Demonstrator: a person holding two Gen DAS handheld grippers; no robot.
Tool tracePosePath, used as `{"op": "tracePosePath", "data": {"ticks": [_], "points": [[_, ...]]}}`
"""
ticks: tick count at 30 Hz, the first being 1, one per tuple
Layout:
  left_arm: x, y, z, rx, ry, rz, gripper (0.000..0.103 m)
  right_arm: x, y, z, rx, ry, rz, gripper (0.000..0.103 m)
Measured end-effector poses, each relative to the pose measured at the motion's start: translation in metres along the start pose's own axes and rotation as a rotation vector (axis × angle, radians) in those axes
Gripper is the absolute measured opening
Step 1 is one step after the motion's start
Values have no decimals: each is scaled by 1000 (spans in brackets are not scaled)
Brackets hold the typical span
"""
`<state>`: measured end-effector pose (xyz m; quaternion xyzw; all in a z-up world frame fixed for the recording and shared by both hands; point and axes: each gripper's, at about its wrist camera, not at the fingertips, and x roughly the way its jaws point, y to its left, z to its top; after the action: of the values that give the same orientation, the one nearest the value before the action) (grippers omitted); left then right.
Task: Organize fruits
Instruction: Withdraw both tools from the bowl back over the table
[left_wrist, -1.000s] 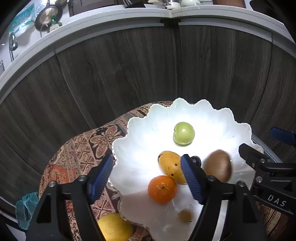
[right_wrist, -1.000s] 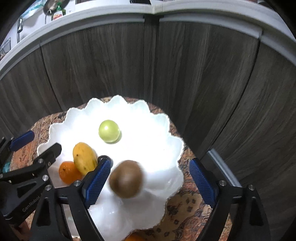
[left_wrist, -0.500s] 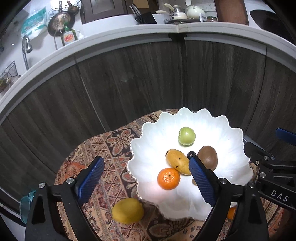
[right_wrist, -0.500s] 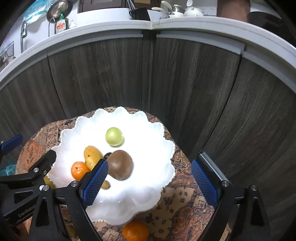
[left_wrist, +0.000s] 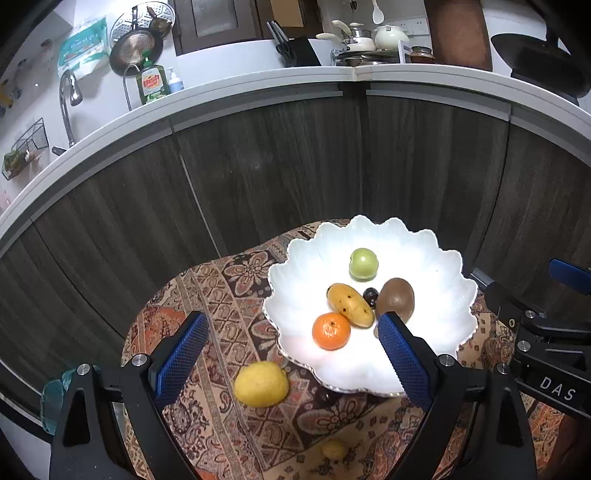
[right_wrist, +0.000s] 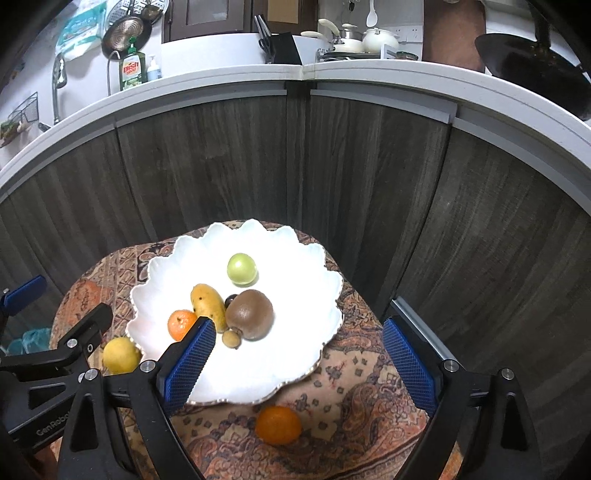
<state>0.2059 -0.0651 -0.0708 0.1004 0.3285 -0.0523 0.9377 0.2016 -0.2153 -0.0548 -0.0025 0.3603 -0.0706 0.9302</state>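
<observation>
On the tabletop (left_wrist: 229, 295), the round lemon (left_wrist: 261, 384) could roll from either wide-open, empty gripper's fingers (left_wrist: 181, 352).

Dark wood-grain cabinet panels (left_wrist: 277, 173) are filling mid-frame beneath a white counter (left_wrist: 221, 92). A faucet (left_wrist: 68, 99) and green dish-soap bottle (left_wrist: 150, 84) are standing upper left; cream pots (left_wrist: 373, 37) are sitting upper centre.

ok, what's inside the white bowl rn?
White bowl holds green fruit, mango, kiwi, orange, dark berry, small brown fruit. Anything beneath them is covered.
</observation>
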Motion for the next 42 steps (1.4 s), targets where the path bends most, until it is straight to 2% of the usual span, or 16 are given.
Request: {"op": "tracePosePath", "data": {"ticks": [12,32,42], "points": [[-11,-1,-27,-6,15,11,94,-9,0,-24,3,20,11,93],[8,-2,-85,-33,85,2,94,13,3,-74,-17,93,3,93],[26,-2,-108,-60,111,-21,85,29,7,-94,-36,111,-3,93]]}}
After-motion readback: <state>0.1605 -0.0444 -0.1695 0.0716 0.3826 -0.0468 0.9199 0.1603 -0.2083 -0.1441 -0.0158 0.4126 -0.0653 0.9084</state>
